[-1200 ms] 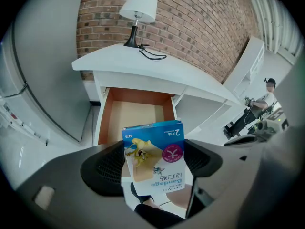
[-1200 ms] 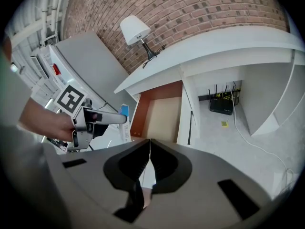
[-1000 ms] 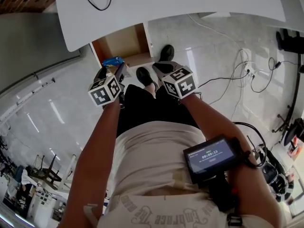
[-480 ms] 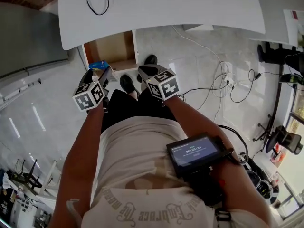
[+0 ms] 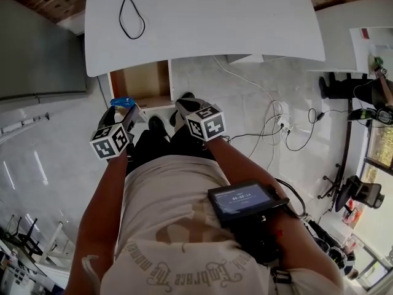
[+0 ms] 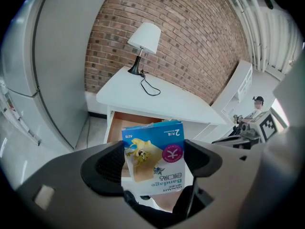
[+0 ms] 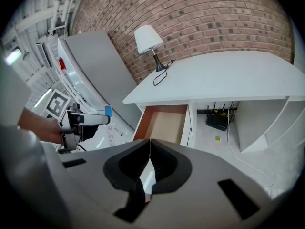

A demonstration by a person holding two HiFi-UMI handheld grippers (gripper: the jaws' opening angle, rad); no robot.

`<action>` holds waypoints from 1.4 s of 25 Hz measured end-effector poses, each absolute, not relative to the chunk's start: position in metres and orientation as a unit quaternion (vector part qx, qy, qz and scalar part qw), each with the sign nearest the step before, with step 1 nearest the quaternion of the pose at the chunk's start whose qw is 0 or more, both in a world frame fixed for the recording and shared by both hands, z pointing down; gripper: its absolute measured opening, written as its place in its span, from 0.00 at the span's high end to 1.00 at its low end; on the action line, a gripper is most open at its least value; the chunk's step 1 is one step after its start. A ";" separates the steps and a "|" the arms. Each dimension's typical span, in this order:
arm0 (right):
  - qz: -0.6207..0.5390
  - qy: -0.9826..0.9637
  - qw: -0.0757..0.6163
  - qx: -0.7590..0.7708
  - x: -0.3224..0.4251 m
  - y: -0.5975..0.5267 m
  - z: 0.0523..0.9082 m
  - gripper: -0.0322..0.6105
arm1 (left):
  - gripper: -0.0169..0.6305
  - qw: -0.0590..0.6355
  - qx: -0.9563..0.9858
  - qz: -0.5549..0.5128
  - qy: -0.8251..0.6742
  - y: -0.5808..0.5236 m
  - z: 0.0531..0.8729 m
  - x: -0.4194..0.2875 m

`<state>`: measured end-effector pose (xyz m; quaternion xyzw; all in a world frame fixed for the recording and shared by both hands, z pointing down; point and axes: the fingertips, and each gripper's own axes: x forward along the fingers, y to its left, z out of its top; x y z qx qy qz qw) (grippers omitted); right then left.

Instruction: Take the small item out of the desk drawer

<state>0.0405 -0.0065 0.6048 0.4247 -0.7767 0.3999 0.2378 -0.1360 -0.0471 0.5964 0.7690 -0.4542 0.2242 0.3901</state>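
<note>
My left gripper (image 6: 153, 165) is clenched on the bandage packet (image 6: 153, 144). The packet stands upright between the jaws, printed face toward the gripper's camera, upper part clear above the jaw tips. It spans the gap from pad to pad, so the jaws appear to bear on its two side edges. I judge it very light, thin and flexible. Its top edge already looks slightly rumpled, so it will probably bow or crease under hard pressure. A glossy face may also slip. A hold across the flat faces near the middle, at moderate force, would be more secure.

My right gripper (image 7: 148, 159) is level with the left one. Its jaws are pressed together with nothing between them.

Ahead of and below both jaws, the drawer (image 7: 142, 122) stands pulled out, its brown floor bare where I can see it. The packet is therefore out of the drawer, in my left jaws.

Above the drawer lies the white counter (image 7: 228, 75). At its far edge stands a lamp (image 7: 148, 39), its cable (image 6: 148, 87) trailing over the top. A brick wall (image 7: 214, 18) rises behind.
</note>
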 end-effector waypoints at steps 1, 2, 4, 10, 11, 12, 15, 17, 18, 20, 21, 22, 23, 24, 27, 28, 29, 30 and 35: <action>0.397 -0.777 0.239 0.426 0.041 -0.007 0.603 0.94 | 0.38 0.389 0.770 0.220 -0.455 -0.048 0.595 -0.138; 0.394 -0.778 0.241 0.426 0.041 -0.008 0.601 0.94 | 0.38 0.389 0.771 0.217 -0.456 -0.048 0.593 -0.139; 0.389 -0.779 0.241 0.429 0.039 -0.009 0.596 0.94 | 0.38 0.387 0.774 0.212 -0.454 -0.047 0.590 -0.142; 0.375 -0.785 0.239 0.431 0.030 -0.014 0.584 0.94 | 0.38 0.378 0.784 0.198 -0.450 -0.047 0.578 -0.150; 0.373 -0.786 0.238 0.432 0.029 -0.016 0.583 0.94 | 0.38 0.376 0.786 0.196 -0.450 -0.048 0.576 -0.152; 0.372 -0.787 0.236 0.433 0.028 -0.017 0.581 0.94 | 0.38 0.374 0.787 0.195 -0.450 -0.049 0.575 -0.154; 0.377 -0.785 0.222 0.439 0.024 -0.019 0.573 0.94 | 0.38 0.370 0.790 0.193 -0.448 -0.047 0.570 -0.160; 0.376 -0.787 0.214 0.440 0.021 -0.021 0.566 0.94 | 0.38 0.368 0.792 0.191 -0.448 -0.047 0.565 -0.163; 0.372 -0.790 0.212 0.438 0.019 -0.023 0.563 0.94 | 0.38 0.367 0.793 0.188 -0.449 -0.049 0.563 -0.165; 0.363 -0.797 0.209 0.435 0.014 -0.028 0.557 0.94 | 0.38 0.364 0.796 0.182 -0.449 -0.052 0.557 -0.168; 0.358 -0.800 0.206 0.434 0.011 -0.031 0.554 0.94 | 0.38 0.362 0.798 0.177 -0.448 -0.054 0.553 -0.170; 0.354 -0.804 0.204 0.433 0.008 -0.034 0.551 0.94 | 0.38 0.358 0.801 0.173 -0.447 -0.056 0.550 -0.172; 0.348 -0.807 0.202 0.432 0.005 -0.037 0.548 0.94 | 0.38 0.354 0.804 0.169 -0.446 -0.059 0.546 -0.172; 0.341 -0.810 0.203 0.431 0.003 -0.039 0.545 0.94 | 0.38 0.350 0.808 0.166 -0.444 -0.060 0.542 -0.173; 0.315 -0.822 0.212 0.423 -0.007 -0.042 0.534 0.94 | 0.38 0.342 0.815 0.159 -0.439 -0.064 0.533 -0.176; 0.308 -0.826 0.213 0.421 -0.012 -0.044 0.530 0.94 | 0.38 0.341 0.817 0.157 -0.438 -0.066 0.530 -0.177; 0.302 -0.830 0.212 0.419 -0.016 -0.047 0.525 0.94 | 0.38 0.339 0.818 0.156 -0.437 -0.067 0.528 -0.178; 0.298 -0.832 0.209 0.419 -0.020 -0.049 0.520 0.94 | 0.38 0.337 0.820 0.155 -0.435 -0.068 0.526 -0.179; 0.281 -0.841 0.194 0.420 -0.029 -0.064 0.499 0.94 | 0.38 0.318 0.834 0.148 -0.425 -0.074 0.508 -0.179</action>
